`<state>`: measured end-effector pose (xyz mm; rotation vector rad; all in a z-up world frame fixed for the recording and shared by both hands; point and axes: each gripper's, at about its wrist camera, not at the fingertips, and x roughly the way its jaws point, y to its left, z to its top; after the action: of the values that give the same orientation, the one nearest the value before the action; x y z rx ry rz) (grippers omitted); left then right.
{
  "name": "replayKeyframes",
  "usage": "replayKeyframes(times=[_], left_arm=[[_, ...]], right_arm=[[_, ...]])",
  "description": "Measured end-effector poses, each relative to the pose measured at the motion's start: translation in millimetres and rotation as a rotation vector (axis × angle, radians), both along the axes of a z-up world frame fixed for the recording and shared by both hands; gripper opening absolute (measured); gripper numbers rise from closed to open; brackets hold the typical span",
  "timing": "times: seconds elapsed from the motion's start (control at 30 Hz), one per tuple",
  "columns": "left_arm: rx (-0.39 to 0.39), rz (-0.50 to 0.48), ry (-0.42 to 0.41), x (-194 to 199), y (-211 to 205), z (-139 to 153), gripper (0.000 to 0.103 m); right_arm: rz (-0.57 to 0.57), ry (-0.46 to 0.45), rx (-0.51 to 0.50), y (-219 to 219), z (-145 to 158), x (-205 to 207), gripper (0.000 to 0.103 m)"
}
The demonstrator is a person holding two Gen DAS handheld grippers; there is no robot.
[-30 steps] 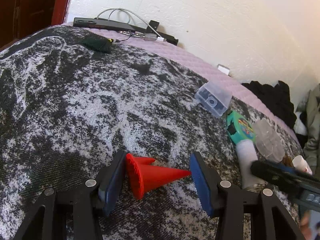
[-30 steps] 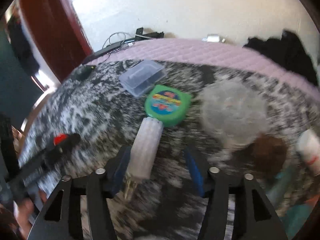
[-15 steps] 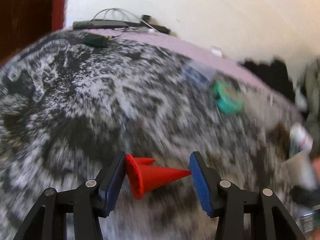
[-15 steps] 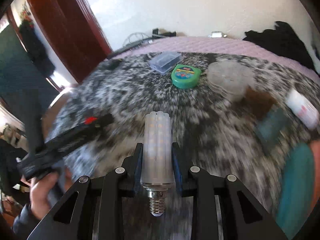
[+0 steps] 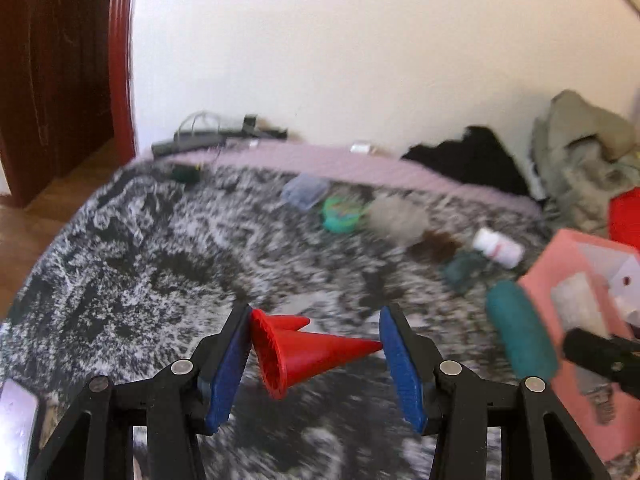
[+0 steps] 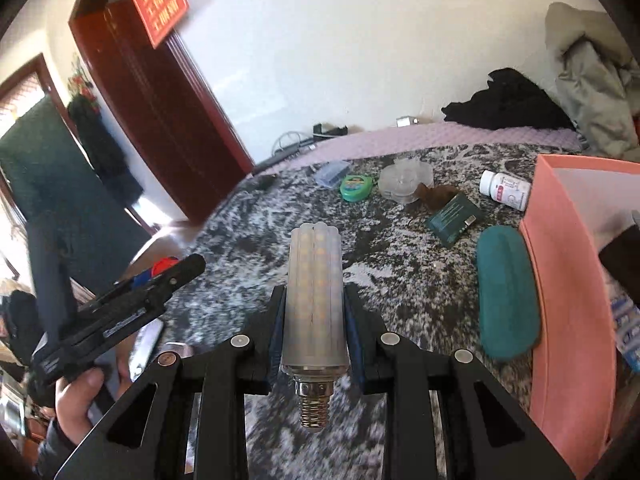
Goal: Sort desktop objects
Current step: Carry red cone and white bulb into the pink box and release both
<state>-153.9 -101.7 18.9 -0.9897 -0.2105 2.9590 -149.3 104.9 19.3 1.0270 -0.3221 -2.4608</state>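
Observation:
My left gripper [image 5: 314, 354] is shut on a red cone [image 5: 308, 350], held sideways between the blue pads, base at the left pad and tip at the right, above the black-and-white blanket. My right gripper [image 6: 314, 322] is shut on a white LED corn bulb [image 6: 314, 296], held with its screw base toward the camera, raised over the blanket. The left gripper also shows in the right wrist view [image 6: 120, 314] at the left. A pink box [image 6: 568, 280] stands at the right, with the right gripper's tip over it in the left wrist view [image 5: 600, 350].
On the blanket [image 6: 260, 240] lie a teal case [image 6: 506, 292], dark green packet [image 6: 452, 218], white pill bottle [image 6: 506, 190], clear round container [image 6: 406, 180], green tape measure [image 6: 356, 188] and clear box [image 6: 332, 172]. Clothes pile [image 6: 592, 80] at back right. Door [image 6: 168, 112] at left.
The right gripper closed on the bulb and lifted it off the blanket. The left gripper, still holding the cone, rose and turned right so the pink box came into view.

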Motion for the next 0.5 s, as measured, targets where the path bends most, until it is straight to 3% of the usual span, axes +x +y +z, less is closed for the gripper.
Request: replayKeyframes(times=[0.27,0.5], left_arm=[[-0.011,-0.028,0.125,48.1,51.9,55.0,0.055],[-0.025,-0.13,0.183,58.6,109.0,76.2,0.055]], right_arm=[[-0.012,0.123,0.038,20.9,52.5,56.6,0.029],[-0.102,0.203,0.06,69.0,86.7,95.7,0.029]])
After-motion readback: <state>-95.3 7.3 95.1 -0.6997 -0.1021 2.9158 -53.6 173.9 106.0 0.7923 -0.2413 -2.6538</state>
